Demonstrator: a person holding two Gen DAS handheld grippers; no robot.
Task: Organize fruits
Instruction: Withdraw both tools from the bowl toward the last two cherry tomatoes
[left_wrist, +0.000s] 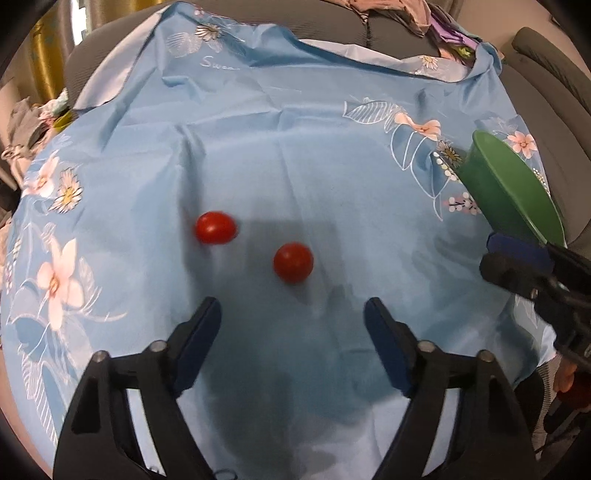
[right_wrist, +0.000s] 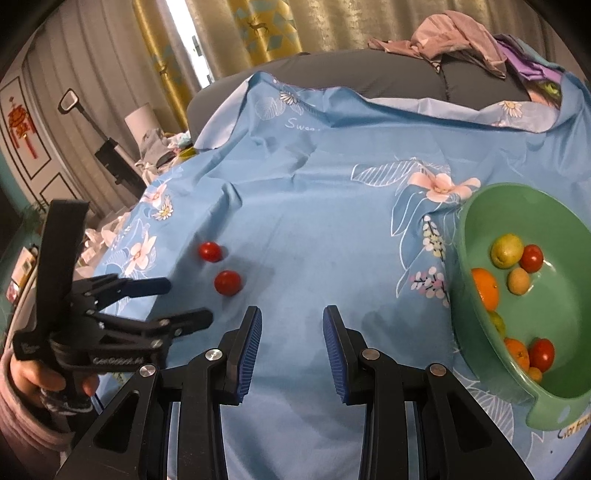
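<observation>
- Blue floral cloth (left_wrist: 295, 166) lay under your wide-open left gripper (left_wrist: 291, 314), two tomatoes (left_wrist: 293, 262) just ahead.
- Your right gripper (right_wrist: 291, 321) gaped empty (green bowl (right_wrist: 480, 206) to its right).

Two tomatoes lie on the cloth (left_wrist: 295, 166), left of its middle and near each other but apart: the farther tomato (left_wrist: 215, 227) sits nearer the left edge, the nearer tomato (left_wrist: 293, 262) just right of it and closer to the front edge. The bowl (right_wrist: 476, 221) stands on the cloth by the right edge, well apart from both. In the bowl lie several fruits (right_wrist: 506, 251), gathered toward its left wall.
</observation>
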